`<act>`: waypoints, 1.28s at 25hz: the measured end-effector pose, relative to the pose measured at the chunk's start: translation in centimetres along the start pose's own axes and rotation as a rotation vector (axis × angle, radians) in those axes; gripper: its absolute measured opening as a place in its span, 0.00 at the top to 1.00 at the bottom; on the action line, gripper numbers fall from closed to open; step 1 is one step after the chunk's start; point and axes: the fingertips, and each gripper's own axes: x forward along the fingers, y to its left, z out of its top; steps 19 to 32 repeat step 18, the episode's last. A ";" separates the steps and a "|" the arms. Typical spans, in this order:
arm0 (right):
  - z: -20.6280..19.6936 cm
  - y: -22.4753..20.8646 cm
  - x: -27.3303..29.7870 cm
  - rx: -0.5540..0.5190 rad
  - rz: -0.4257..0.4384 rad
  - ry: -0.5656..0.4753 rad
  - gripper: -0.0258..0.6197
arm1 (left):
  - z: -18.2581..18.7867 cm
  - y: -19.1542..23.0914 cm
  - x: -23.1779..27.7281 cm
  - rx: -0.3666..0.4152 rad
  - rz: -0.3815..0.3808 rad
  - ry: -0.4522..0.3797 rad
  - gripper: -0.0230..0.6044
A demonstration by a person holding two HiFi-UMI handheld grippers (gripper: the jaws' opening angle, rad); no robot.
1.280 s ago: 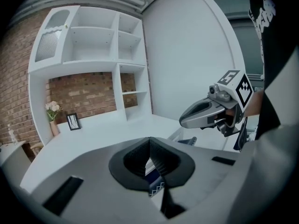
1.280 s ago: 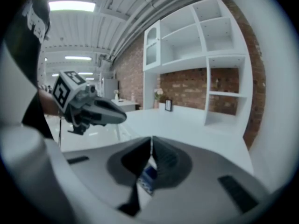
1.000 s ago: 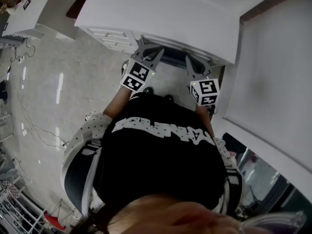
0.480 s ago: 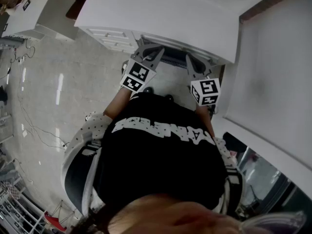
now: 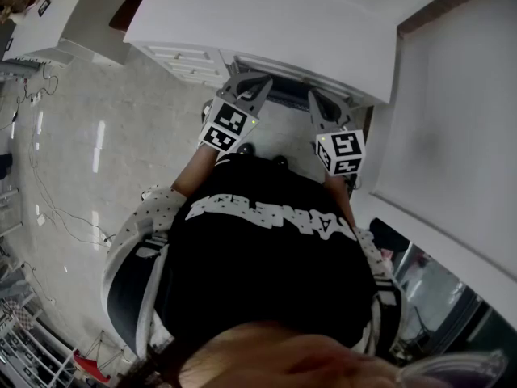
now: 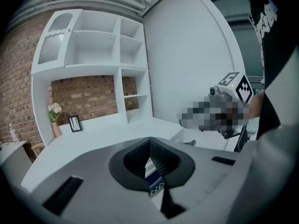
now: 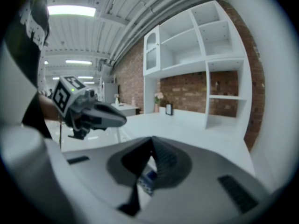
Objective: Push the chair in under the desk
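From the head view, the white desk (image 5: 275, 23) fills the top. A dark strip of the chair (image 5: 284, 97) shows under the desk's front edge, between my two grippers. Two dark casters (image 5: 246, 149) show on the floor below it; the rest of the chair is hidden. My left gripper (image 5: 242, 80) points at the desk edge, shut and empty. My right gripper (image 5: 314, 103) does the same a little to the right. In the left gripper view the left gripper (image 6: 149, 142) has its jaws together over the desk top (image 6: 93, 134). The right gripper view shows the right gripper (image 7: 152, 142) likewise shut and empty.
A white hutch with open shelves (image 6: 98, 64) stands on the desk, with a flower vase (image 6: 55, 120) and a small frame (image 6: 74, 123). A drawer unit (image 5: 190, 61) sits under the desk's left. A white wall panel (image 5: 452, 120) is close on the right. Cables (image 5: 48, 192) lie on the floor.
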 end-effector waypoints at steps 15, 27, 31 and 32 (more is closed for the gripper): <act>0.4 -0.3 -0.3 0.006 0.003 -0.009 0.91 | 0.1 -0.2 0.2 -0.002 0.002 0.004 0.91; 0.3 -0.5 -0.6 0.005 0.004 -0.012 0.91 | 0.3 -0.5 0.4 0.000 0.004 0.004 0.91; 0.3 -0.5 -0.6 0.005 0.004 -0.012 0.91 | 0.3 -0.5 0.4 0.000 0.004 0.004 0.91; 0.3 -0.5 -0.6 0.005 0.004 -0.012 0.91 | 0.3 -0.5 0.4 0.000 0.004 0.004 0.91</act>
